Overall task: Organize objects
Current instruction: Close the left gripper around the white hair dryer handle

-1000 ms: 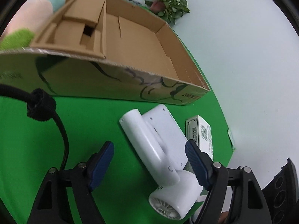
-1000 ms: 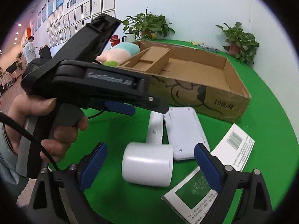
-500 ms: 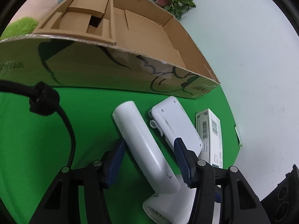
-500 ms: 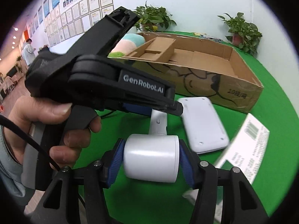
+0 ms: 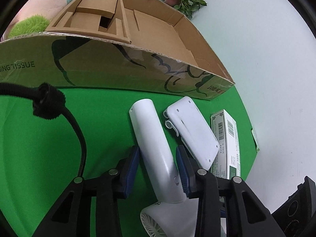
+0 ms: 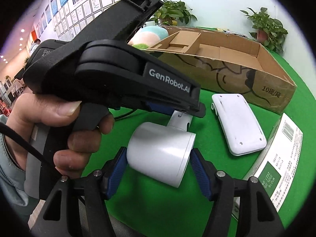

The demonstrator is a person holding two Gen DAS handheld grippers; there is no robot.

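Hairdryer (image 5: 156,150) | green tabletop (image 5: 49,148) (cardboard box (image 5: 118,67) behind) | pale wall (image 5: 266,39)

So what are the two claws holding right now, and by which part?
Both are on the white hair dryer: left claw closing on its handle, right claw around its barrel.

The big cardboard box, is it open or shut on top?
Open. The cardboard box has no lid; its bare brown floor and a cardboard insert show inside.

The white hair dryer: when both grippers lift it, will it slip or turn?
The hair dryer looks like smooth, glossy plastic, so the pads may slide. Its barrel is round and might roll between the right gripper pads. The left gripper, closing on the handle, should limit turning. It looks rigid, not floppy.
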